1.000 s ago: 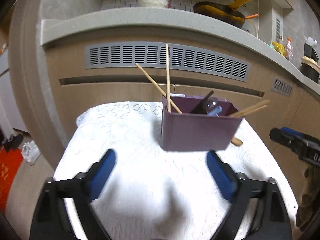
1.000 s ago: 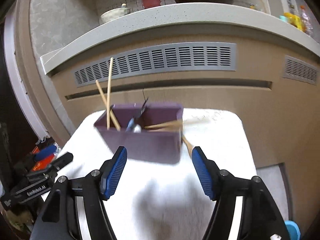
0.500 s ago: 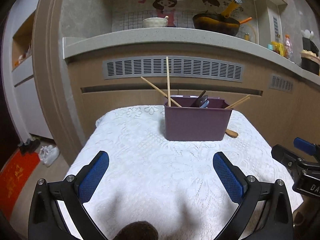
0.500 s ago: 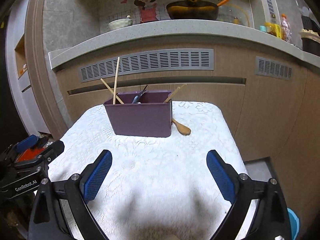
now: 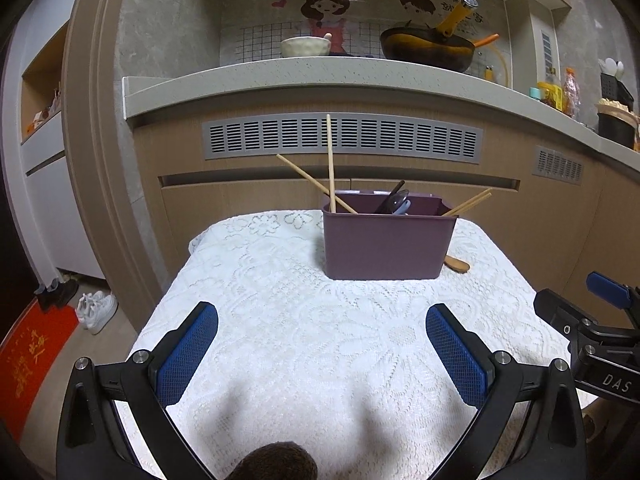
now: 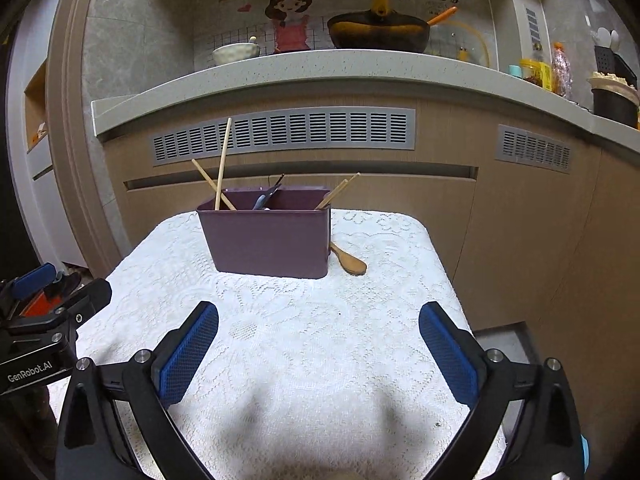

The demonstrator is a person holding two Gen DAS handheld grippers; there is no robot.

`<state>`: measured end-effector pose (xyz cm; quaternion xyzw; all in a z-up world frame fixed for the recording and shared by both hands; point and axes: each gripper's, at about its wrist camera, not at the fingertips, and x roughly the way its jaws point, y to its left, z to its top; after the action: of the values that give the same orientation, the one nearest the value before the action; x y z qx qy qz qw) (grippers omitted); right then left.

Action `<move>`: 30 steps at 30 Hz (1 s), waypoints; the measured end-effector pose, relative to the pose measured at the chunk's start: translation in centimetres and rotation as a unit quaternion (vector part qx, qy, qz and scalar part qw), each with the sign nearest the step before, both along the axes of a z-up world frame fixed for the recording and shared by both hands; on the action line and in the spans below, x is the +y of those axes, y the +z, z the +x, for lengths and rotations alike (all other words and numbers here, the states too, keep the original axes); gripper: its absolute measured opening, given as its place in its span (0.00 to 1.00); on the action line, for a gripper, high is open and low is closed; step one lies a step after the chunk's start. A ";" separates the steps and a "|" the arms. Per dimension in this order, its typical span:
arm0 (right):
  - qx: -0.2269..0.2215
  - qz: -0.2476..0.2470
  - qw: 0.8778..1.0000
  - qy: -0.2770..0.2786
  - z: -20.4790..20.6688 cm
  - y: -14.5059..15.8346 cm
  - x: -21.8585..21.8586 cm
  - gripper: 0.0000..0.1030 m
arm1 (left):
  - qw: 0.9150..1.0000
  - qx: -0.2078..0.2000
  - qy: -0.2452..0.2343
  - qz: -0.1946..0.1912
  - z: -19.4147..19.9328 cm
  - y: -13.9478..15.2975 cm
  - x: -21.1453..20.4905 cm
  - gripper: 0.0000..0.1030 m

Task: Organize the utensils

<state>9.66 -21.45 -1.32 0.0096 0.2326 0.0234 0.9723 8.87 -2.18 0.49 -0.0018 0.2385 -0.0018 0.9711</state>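
A purple utensil holder (image 5: pixel 386 246) (image 6: pixel 270 240) stands upright toward the far side of the lace-covered table (image 5: pixel 280 300). Wooden chopsticks (image 5: pixel 330 160) (image 6: pixel 222 160) lean out of its left end. Dark utensils sit in its middle and two more sticks lean out at its right end. A wooden spoon (image 5: pixel 458 265) (image 6: pixel 350 262) lies on the cloth by its right side. My left gripper (image 5: pixel 322 354) hovers open over the near cloth, holding nothing. My right gripper (image 6: pixel 318 354) is also well short of the holder; its jaws are opening with nothing between them.
A kitchen counter (image 5: pixel 320 70) with a bowl (image 5: pixel 306 46) and a dark pan (image 5: pixel 428 50) rises behind the table. White shoes (image 5: pixel 96 310) and a red mat (image 5: pixel 32 356) lie on the floor to the left. The table's edge drops off on the right.
Both grippers have drawn back from the purple holder, which now looks smaller and farther away. The right gripper's jaws have spread much wider. The holder has stayed in place.
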 end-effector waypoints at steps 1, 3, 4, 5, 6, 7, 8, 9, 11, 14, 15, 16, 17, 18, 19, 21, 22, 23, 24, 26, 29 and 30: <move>0.000 0.000 1.000 0.000 0.0 0.0 0.0 0.97 | 1.000 0.000 0.000 0.000 0.0 0.0 -0.1 1.00; 0.001 0.000 1.000 0.000 0.0 0.0 0.0 0.97 | 1.000 0.002 -0.002 0.001 0.1 -0.1 -0.1 1.00; 0.001 0.000 1.000 0.001 0.1 0.0 0.0 0.97 | 1.000 0.002 -0.003 0.001 0.1 -0.1 -0.1 1.00; 0.002 0.000 1.000 0.001 0.1 -0.1 0.0 0.97 | 1.000 0.003 -0.004 0.001 0.1 -0.1 -0.1 1.00; 0.002 0.000 1.000 0.001 0.1 -0.1 -0.1 0.97 | 1.000 0.004 -0.004 0.001 0.2 -0.2 -0.1 1.00; 0.002 0.000 1.000 0.002 0.1 -0.1 0.0 0.97 | 1.000 0.005 -0.004 0.002 0.2 -0.2 -0.1 1.00; 0.002 -0.001 1.000 0.001 0.1 -0.1 0.0 0.97 | 1.000 0.006 -0.004 0.002 0.3 -0.2 -0.1 1.00; 0.002 -0.001 1.000 0.002 0.1 -0.1 0.0 0.97 | 1.000 0.007 -0.004 0.002 0.3 -0.2 -0.1 1.00; 0.002 -0.001 1.000 0.002 0.2 -0.1 0.0 0.97 | 1.000 0.009 -0.004 0.001 0.3 -0.3 -0.1 1.00; 0.004 0.000 1.000 0.002 0.2 -0.2 0.0 0.97 | 1.000 0.009 -0.006 0.002 0.3 -0.3 -0.2 1.00; 0.005 0.000 1.000 0.002 0.2 -0.2 -0.1 0.97 | 1.000 0.009 -0.006 0.002 0.3 -0.3 -0.2 1.00; 0.005 0.000 1.000 0.002 0.2 -0.2 -0.1 0.97 | 1.000 0.010 -0.007 0.002 0.4 -0.3 -0.2 1.00; 0.006 0.000 1.000 0.002 0.2 -0.3 -0.1 0.97 | 1.000 0.010 -0.006 0.001 0.3 -0.3 -0.3 1.00; 0.006 0.001 1.000 0.002 0.2 -0.3 -0.1 0.97 | 1.000 0.010 -0.007 0.001 0.3 -0.3 -0.3 1.00; 0.007 0.002 1.000 0.003 0.3 -0.3 -0.2 0.97 | 1.000 0.011 -0.007 0.000 0.4 -0.4 -0.3 1.00; 0.007 0.004 1.000 0.003 0.3 -0.3 -0.2 0.97 | 1.000 0.013 -0.008 0.001 0.4 -0.4 -0.4 1.00; 0.007 0.004 1.000 0.003 0.3 -0.4 -0.2 0.97 | 1.000 0.014 -0.008 0.001 0.4 -0.5 -0.4 1.00; 0.007 0.005 1.000 0.003 0.2 -0.4 -0.2 0.97 | 1.000 0.014 -0.009 0.001 0.4 -0.5 -0.5 1.00; 0.006 0.005 1.000 0.004 0.2 -0.4 -0.1 0.97 | 1.000 0.014 -0.009 0.002 0.4 -0.5 -0.5 1.00; 0.006 0.004 1.000 0.004 0.2 -0.4 -0.1 0.97 | 1.000 0.014 -0.008 0.002 0.4 -0.5 -0.5 1.00; 0.006 0.003 1.000 0.004 0.2 -0.4 -0.1 0.97 | 1.000 0.014 -0.008 0.001 0.4 -0.5 -0.5 1.00; 0.005 0.004 1.000 0.003 0.2 -0.4 0.0 0.97 | 1.000 0.014 -0.008 0.001 0.4 -0.5 -0.5 1.00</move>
<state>9.83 -21.49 -1.69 0.0124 0.2375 0.0273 0.9709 9.29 -2.67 -0.01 0.0014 0.2520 -0.0093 0.9677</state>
